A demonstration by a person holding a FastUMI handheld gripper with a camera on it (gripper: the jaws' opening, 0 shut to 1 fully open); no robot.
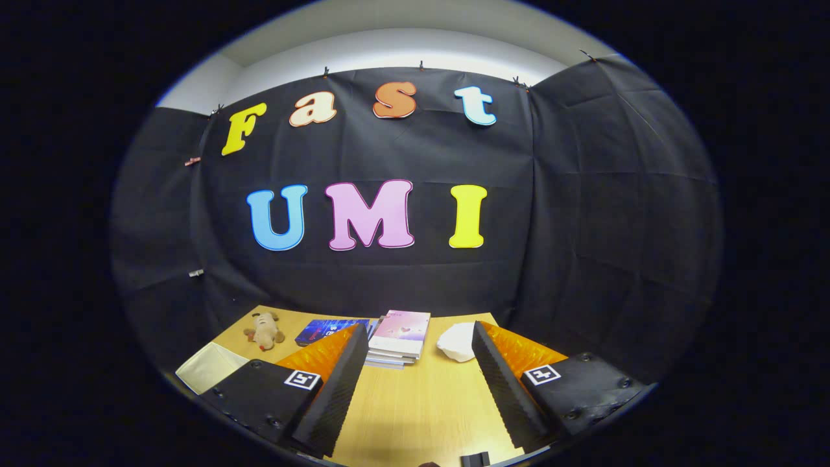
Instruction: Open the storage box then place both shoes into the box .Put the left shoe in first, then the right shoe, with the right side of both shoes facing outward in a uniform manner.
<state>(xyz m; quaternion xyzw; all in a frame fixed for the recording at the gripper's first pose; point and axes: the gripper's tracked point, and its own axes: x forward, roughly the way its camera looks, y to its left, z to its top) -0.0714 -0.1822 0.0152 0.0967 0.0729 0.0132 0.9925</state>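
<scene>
The gripper point(418, 363) holds its two fingers wide apart over bare tabletop, nothing between them, and their rear bodies are cut off at the bottom of the view. The left finger point(340, 383) hides one end of the dark blue flat book point(324, 331) and a corner of the stack of pale books with a pink cover point(399, 340). The right finger overlaps the crumpled white soft lump point(457, 342) (cloth or paper, cannot tell which). The cream flat lid-like piece point(207, 366) is partly covered by the gripper's left body. The small tan plush toy point(264, 329) is too small to make out (some animal). The light wooden table point(415, 402) runs out of sight below.
</scene>
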